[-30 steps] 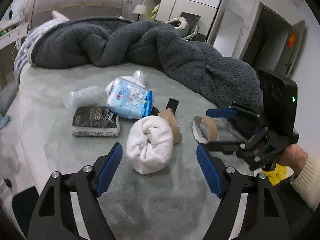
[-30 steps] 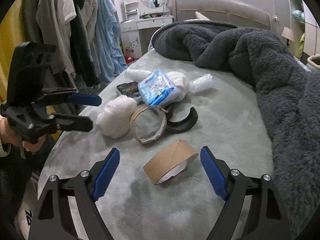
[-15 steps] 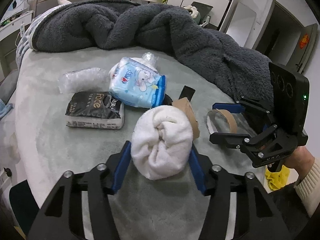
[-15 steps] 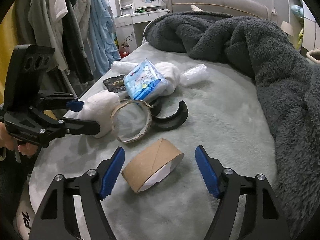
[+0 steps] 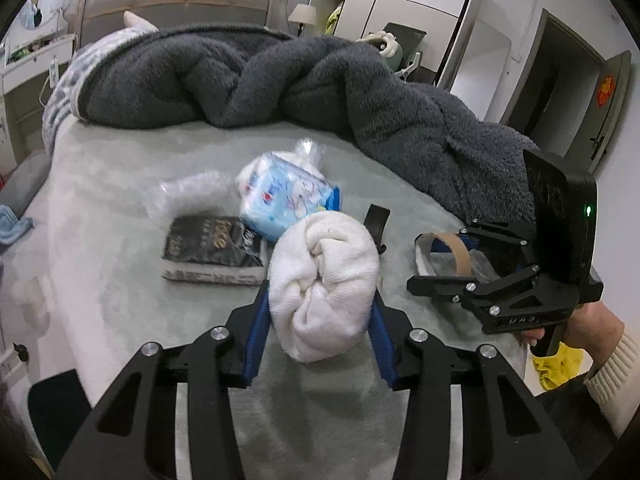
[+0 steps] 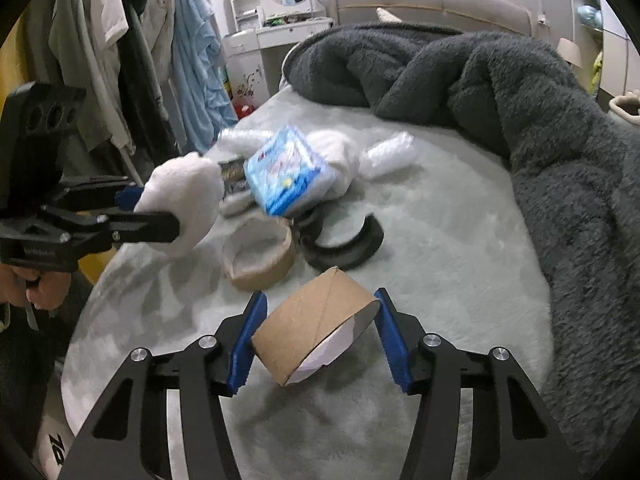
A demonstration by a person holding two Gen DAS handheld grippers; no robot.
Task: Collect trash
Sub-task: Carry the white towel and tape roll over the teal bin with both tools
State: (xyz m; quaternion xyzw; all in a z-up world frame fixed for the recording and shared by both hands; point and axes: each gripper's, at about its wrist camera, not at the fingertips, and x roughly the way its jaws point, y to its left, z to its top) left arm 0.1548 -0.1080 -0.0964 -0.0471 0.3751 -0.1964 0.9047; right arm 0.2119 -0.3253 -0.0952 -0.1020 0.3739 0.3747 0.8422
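Our left gripper (image 5: 318,316) has just closed on the white towel roll (image 5: 324,288), ready to lift it. Our right gripper (image 6: 318,340) has been closing around the cardboard tape core (image 6: 316,330), seemingly touching both ends.

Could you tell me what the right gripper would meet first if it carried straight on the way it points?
The right gripper already has the cardboard tape core between its closing jaws. Beyond that, probably the black curved piece, though depth is uncertain.
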